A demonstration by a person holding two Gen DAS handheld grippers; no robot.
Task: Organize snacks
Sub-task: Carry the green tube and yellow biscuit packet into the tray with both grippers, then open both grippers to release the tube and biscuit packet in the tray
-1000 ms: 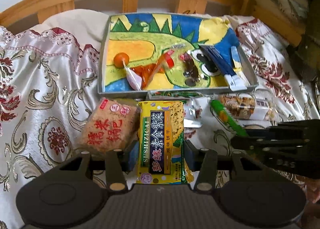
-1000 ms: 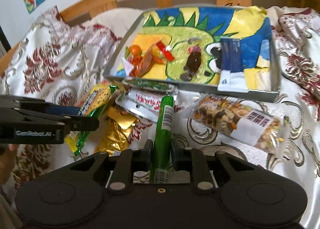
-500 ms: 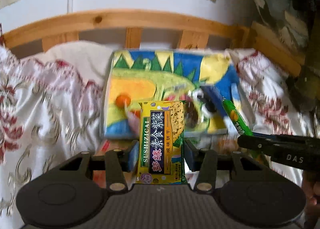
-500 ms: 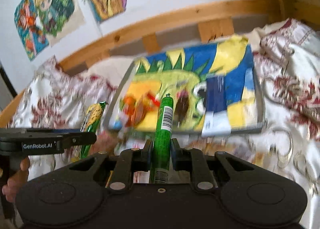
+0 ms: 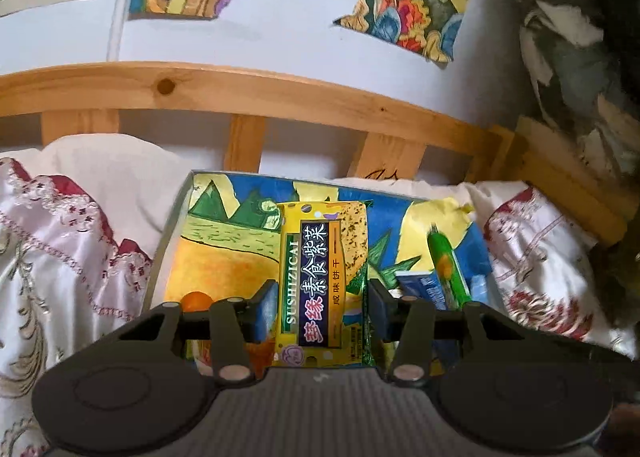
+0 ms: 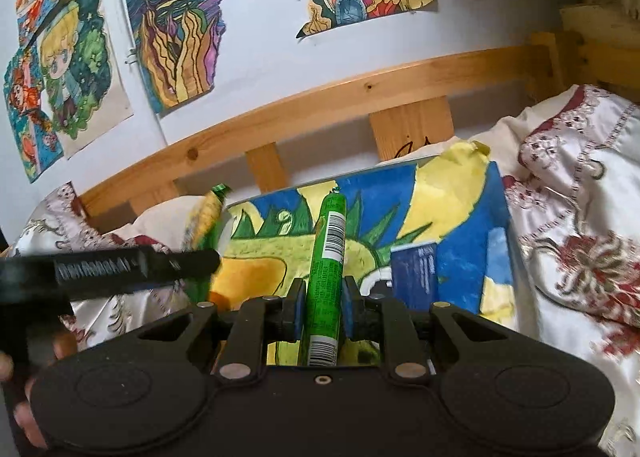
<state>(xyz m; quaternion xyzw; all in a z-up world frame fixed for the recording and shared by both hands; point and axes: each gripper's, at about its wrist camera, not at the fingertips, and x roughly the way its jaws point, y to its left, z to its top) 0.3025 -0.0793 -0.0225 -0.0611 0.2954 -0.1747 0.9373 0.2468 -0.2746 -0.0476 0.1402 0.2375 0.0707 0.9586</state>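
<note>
My left gripper [image 5: 322,307] is shut on a yellow seaweed cracker packet [image 5: 322,277], held upright over the near part of the painted tray [image 5: 208,253]. My right gripper [image 6: 322,307] is shut on a green sausage stick [image 6: 326,257], pointing up over the same tray [image 6: 460,217]. The sausage stick [image 5: 446,269] also shows at the right of the left wrist view. The left gripper with its packet [image 6: 206,217] crosses the left side of the right wrist view. An orange lollipop [image 5: 196,299] and a blue packet [image 6: 414,275] lie in the tray.
The tray rests on a floral satin bedspread [image 5: 64,257] against a wooden bed rail [image 5: 248,95]. Colourful drawings [image 6: 180,17] hang on the white wall behind. A person's hand [image 6: 24,377] grips the left tool at the lower left.
Both grippers lifted their snacks off the bedspread and moved forward over the tray, tilting up so the wall fills the top. The loose snacks in front of the tray dropped out of view.
</note>
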